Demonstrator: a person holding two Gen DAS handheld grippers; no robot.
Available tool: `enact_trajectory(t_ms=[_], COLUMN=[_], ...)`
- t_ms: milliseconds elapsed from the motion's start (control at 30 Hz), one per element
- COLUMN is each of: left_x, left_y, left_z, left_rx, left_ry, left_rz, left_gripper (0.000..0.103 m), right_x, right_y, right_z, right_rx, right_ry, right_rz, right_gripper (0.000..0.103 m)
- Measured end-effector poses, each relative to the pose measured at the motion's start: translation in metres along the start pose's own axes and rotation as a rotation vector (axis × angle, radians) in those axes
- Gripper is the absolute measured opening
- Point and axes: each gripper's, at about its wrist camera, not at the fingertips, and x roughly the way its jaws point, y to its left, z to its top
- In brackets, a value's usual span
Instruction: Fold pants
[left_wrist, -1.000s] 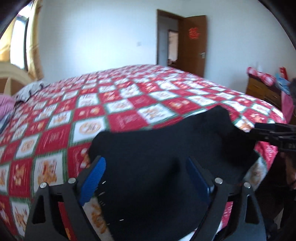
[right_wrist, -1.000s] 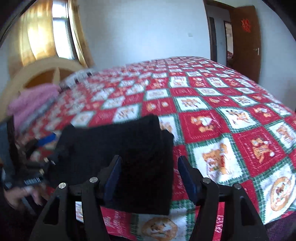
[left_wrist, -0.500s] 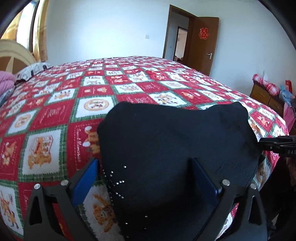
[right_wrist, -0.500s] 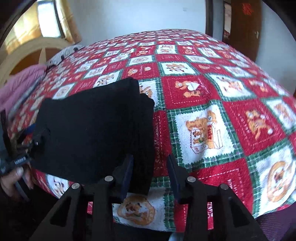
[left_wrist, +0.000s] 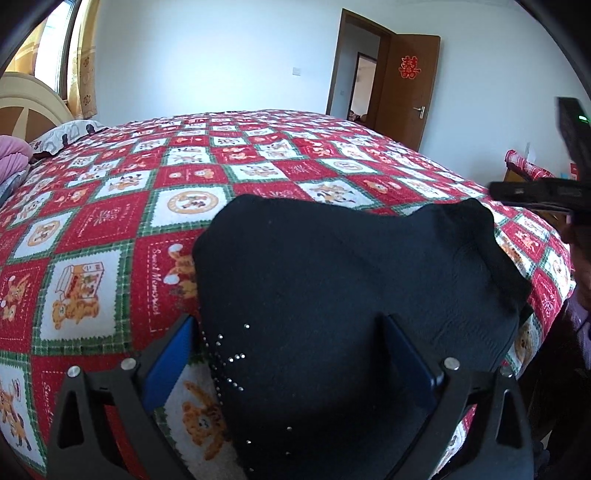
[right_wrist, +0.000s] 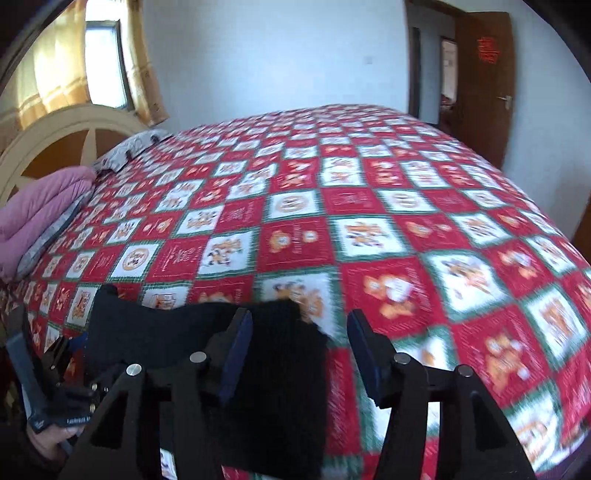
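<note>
The black pants (left_wrist: 343, 280) lie folded in a compact stack at the near edge of the bed, with small rhinestones on the near left part. My left gripper (left_wrist: 288, 332) is open, its blue pads (left_wrist: 168, 360) straddling the near end of the stack, holding nothing. In the right wrist view the pants (right_wrist: 273, 373) lie at the lower left. My right gripper (right_wrist: 299, 347) is open and empty above the stack's right edge. The right gripper's body shows at the right edge of the left wrist view (left_wrist: 543, 192).
The bed is covered by a red, white and green checked quilt (left_wrist: 192, 184). A pink folded blanket (right_wrist: 37, 214) and a pillow lie by the headboard (right_wrist: 62, 136). A brown door (left_wrist: 413, 85) stands open at the far wall. A cabinet (left_wrist: 524, 173) stands right of the bed.
My right gripper has opened wider, lifted and tilted up away from the pants' edge. The left gripper has stayed open over the stack, shifting only slightly.
</note>
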Motion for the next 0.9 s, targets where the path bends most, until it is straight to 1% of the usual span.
enact_trajectory(t_ms=[67,100,133,167,200,233,267,333,400,467,567,633,667,700,733,767,833,867,900], left_x=[0.0,0.001,0.001,0.001,0.001,0.001,0.001,0.0,-0.001,-0.002,-0.006,-0.009,-0.011,-0.011,-0.012,-0.012,-0.012,-0.012,-0.013], left_y=[0.001,0.0,0.0,0.0,0.0,-0.001,-0.001,-0.001,-0.002,-0.003,-0.006,-0.008,-0.01,-0.011,-0.013,-0.013,-0.013,-0.011,-0.01], left_z=[-0.001,0.0,0.0,0.0,0.0,-0.001,-0.001,-0.001,-0.002,-0.003,-0.005,-0.006,-0.007,-0.008,-0.009,-0.009,-0.009,-0.009,-0.009], left_rx=[-0.002,-0.002,0.0,0.002,0.004,0.007,0.006,0.002,0.001,0.001,0.01,0.02,0.027,0.033,0.04,0.043,0.043,0.04,0.037], left_ry=[0.001,0.002,0.002,0.003,0.003,0.003,0.004,0.005,0.009,0.015,0.019,0.012,0.013,0.014,0.013,0.013,0.015,0.013,0.011], left_rz=[-0.005,-0.006,-0.006,-0.008,-0.007,-0.007,-0.007,-0.006,-0.005,-0.007,-0.003,-0.005,-0.005,-0.005,-0.004,-0.004,-0.003,-0.002,0.0], left_gripper=[0.102,0.102,0.102,0.102,0.102,0.102,0.102,0.103,0.103,0.103,0.102,0.102,0.102,0.102,0.102,0.102,0.102,0.102,0.102], right_x=[0.023,0.037,0.049,0.058,0.063,0.064,0.063,0.055,0.039,0.02,-0.011,-0.021,-0.025,-0.025,-0.021,-0.015,-0.006,-0.003,-0.004], right_y=[0.007,0.006,0.004,-0.001,-0.007,-0.013,-0.02,-0.028,-0.029,-0.027,-0.017,-0.008,-0.003,0.0,0.002,0.001,-0.007,-0.01,-0.011], right_z=[0.005,0.005,0.003,0.001,-0.003,-0.005,-0.007,-0.01,-0.014,-0.02,-0.042,-0.057,-0.068,-0.076,-0.084,-0.092,-0.099,-0.101,-0.101], right_rx=[-0.027,-0.031,-0.023,-0.009,0.012,0.033,0.049,0.077,0.082,0.067,0.036,-0.004,-0.032,-0.052,-0.068,-0.067,-0.041,-0.021,-0.01], right_ry=[0.045,0.078,0.107,0.134,0.142,0.137,0.131,0.124,0.107,0.08,0.067,0.076,0.087,0.103,0.132,0.168,0.192,0.201,0.198], right_rz=[-0.047,-0.083,-0.096,-0.097,-0.086,-0.079,-0.075,-0.05,-0.064,-0.072,-0.018,0.001,0.002,0.002,-0.002,-0.01,-0.008,0.016,0.036], right_gripper=[0.055,0.055,0.055,0.056,0.061,0.064,0.067,0.067,0.067,0.068,0.068,0.068,0.065,0.053,0.046,0.032,0.022,0.017,0.013])
